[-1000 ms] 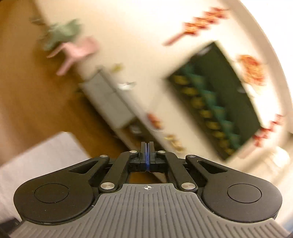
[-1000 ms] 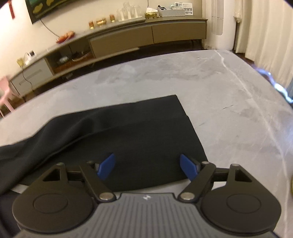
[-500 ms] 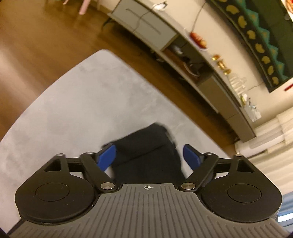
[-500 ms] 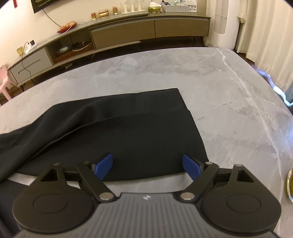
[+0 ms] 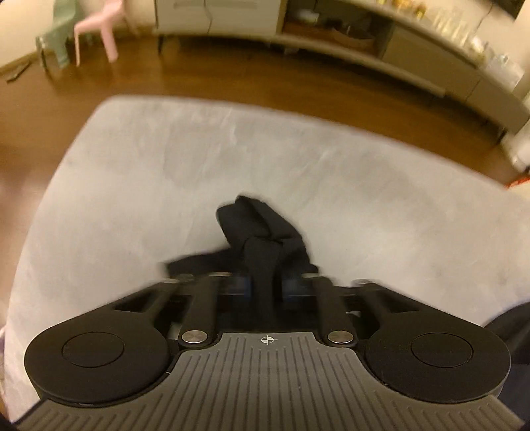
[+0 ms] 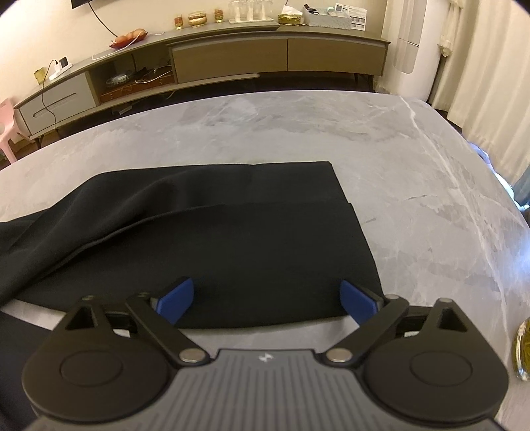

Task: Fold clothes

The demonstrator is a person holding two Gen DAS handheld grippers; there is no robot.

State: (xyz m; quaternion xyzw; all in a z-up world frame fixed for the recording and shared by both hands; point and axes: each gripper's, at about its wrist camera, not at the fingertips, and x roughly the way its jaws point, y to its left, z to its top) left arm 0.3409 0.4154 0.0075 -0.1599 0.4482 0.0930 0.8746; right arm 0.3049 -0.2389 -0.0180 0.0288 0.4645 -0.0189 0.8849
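A black garment (image 6: 232, 238) lies spread on the grey marble table (image 6: 414, 165), its hem end squared off to the right. My right gripper (image 6: 266, 300) is open, its blue pads (image 6: 175, 298) just above the garment's near edge. In the left wrist view, my left gripper (image 5: 263, 286) is shut on a bunched end of the black garment (image 5: 261, 228), which rises between the jaws above the table (image 5: 132, 172). The view is blurred.
A long low sideboard (image 6: 232, 56) with glasses and boxes stands beyond the table. A pink chair (image 5: 96, 30) stands on the wooden floor. A white appliance (image 6: 414, 49) and curtains are at the right. A glass object (image 6: 523, 351) sits at the table's right edge.
My left gripper swung down from facing the wall to the table, opened over the bunched cloth, then closed on it. My right gripper stayed open and shifted slightly over the garment's edge.
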